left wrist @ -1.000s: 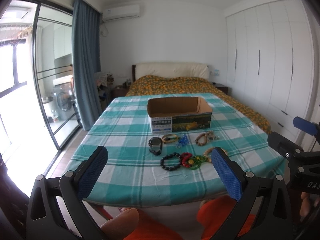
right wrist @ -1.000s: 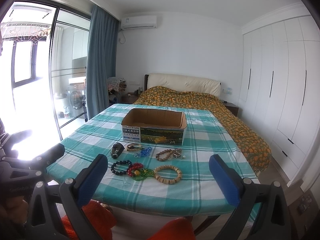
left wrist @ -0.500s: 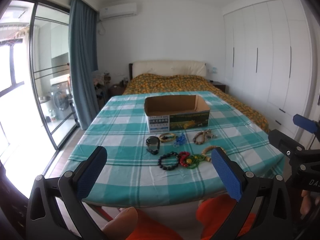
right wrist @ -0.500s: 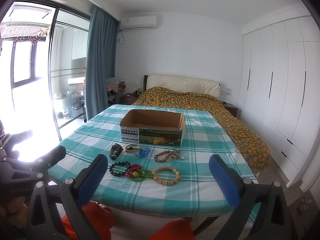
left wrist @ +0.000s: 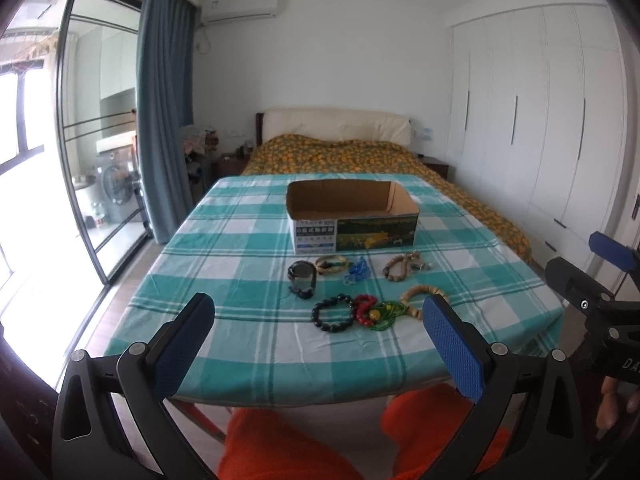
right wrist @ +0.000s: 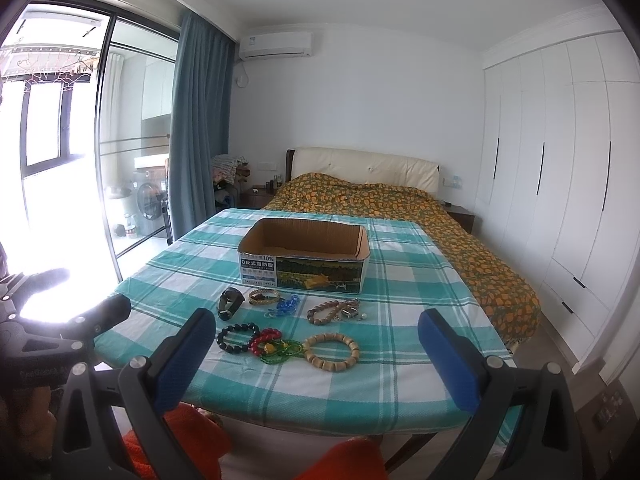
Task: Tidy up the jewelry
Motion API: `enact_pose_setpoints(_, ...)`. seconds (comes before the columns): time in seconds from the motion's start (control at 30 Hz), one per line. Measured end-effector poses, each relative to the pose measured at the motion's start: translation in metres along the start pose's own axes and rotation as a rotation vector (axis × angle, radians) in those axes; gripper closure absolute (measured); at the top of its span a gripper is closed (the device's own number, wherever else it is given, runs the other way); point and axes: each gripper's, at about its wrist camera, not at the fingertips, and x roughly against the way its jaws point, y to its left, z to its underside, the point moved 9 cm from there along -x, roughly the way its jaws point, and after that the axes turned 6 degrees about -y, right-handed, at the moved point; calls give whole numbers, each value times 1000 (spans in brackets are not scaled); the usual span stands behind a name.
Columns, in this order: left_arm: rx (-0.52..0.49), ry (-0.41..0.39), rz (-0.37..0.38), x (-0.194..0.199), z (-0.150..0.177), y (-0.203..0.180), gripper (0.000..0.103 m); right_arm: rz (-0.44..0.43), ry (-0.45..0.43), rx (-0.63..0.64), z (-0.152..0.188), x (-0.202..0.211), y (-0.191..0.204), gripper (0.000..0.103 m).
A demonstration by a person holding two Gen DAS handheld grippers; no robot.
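Observation:
An open cardboard box stands mid-table on a teal checked cloth. In front of it lie several pieces: a black watch, a gold bangle, a blue bead string, a brown bead bracelet, a black bead bracelet, a red bead bracelet, green beads and a pale wooden bracelet. My left gripper and right gripper both hang open near the table's front edge, holding nothing.
Beyond the table is a bed with an orange-patterned cover. White wardrobes line the right wall. A glass sliding door and blue curtain stand to the left. The person's orange-clad knees are below the table edge.
Both grippers have edged closer to the table, so the jewelry and box look slightly larger. Nothing on the table has moved and both grippers stay open.

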Motion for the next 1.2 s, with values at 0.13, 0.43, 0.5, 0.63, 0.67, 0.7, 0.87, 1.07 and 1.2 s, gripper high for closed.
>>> enact_pose_setpoints(0.13, 3, 14, 5, -1, 3, 0, 0, -1, 6, -4, 1, 0, 0, 0)
enact_pose_setpoints(0.43, -25, 20, -1, -1, 5, -4, 0, -7, 11, 0, 1, -1, 2, 0)
enact_pose_setpoints(0.5, -26, 21, -1, -1, 6, -4, 0, -9, 13, -1, 2, -1, 2, 0)
enact_pose_setpoints(0.63, -35, 24, -8, -3, 5, -4, 0, -22, 24, -10, 4, -4, 5, 0)
enact_pose_setpoints(0.67, -38, 25, -12, -3, 5, -4, 0, -24, 26, -10, 4, -4, 6, 0)
enact_pose_setpoints(0.7, -40, 26, -15, -3, 4, -4, 0, -26, 26, -11, 4, -4, 6, 0)
enact_pose_setpoints(0.87, -43, 39, -20, -6, 5, -4, 0, -29, 26, -19, 5, -4, 5, 0)
enact_pose_setpoints(1.07, -49, 62, -28, -14, 8, -3, 0, -34, 40, -39, 7, -10, 2, 0)
enact_pose_setpoints(1.2, -59, 70, -33, -17, 9, -4, 0, -36, 56, -45, 11, -14, 2, 0)
